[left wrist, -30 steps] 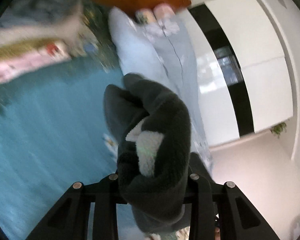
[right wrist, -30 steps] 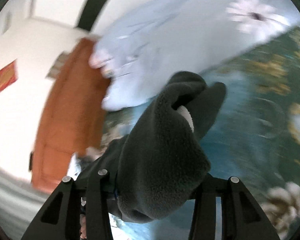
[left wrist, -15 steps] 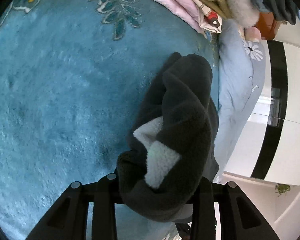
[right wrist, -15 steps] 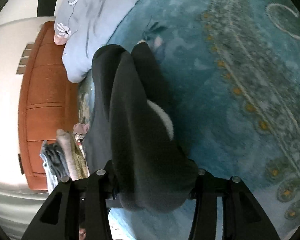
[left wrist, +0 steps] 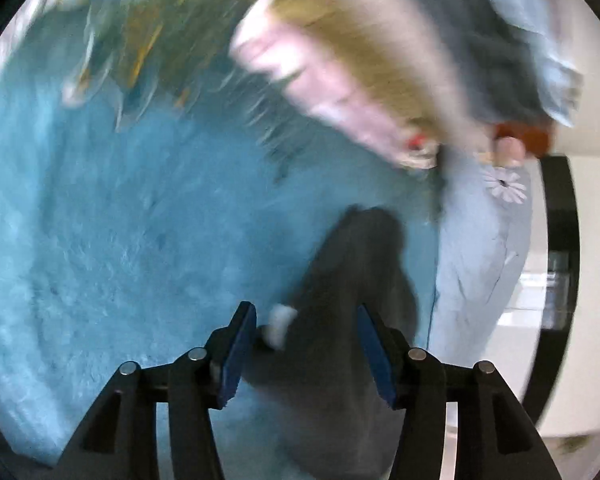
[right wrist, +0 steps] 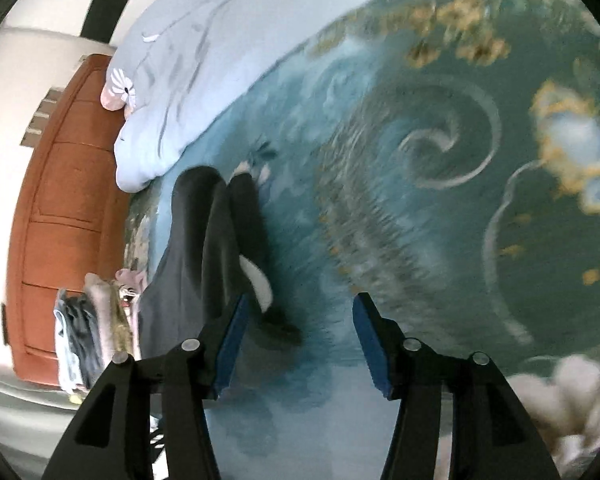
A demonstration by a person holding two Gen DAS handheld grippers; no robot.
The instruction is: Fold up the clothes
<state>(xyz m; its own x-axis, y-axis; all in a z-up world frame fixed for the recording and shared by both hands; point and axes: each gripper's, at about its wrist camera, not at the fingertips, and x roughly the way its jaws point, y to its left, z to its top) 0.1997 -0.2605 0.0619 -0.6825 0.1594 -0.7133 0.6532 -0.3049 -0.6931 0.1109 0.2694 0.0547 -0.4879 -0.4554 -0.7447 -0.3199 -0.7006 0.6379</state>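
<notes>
Half a second ago both grippers were clamped on the dark fleece garment, its bulk bunched between the fingers; now both have let go and the garment lies on the blue carpet. The left gripper (left wrist: pixel 306 346) stands with its fingers spread wide, blue pads facing each other, and the dark fleece garment (left wrist: pixel 352 280) shows in the gap between them, a small patch of its white lining just inside the left pad; whether either pad touches the cloth cannot be told, as the left view is smeared by motion. The right gripper (right wrist: pixel 298 336) is likewise spread apart and holds nothing: the dark fleece garment (right wrist: pixel 212 248) lies folded lengthwise to the left of its fingers, the near end with the white lining just beside the left pad, while the gap itself shows mostly blue carpet (right wrist: pixel 420 200) with swirl and flower patterns. Beyond the far end of the garment lies a pale blue quilt (right wrist: pixel 188 64) with a white daisy print, against a brown wooden headboard (right wrist: pixel 60 200). A stack of folded clothes (right wrist: pixel 88 332) sits left of the garment in the right view and appears as pink and tan blur (left wrist: pixel 340 64) across the top of the left view. No writing or label can be read anywhere.
</notes>
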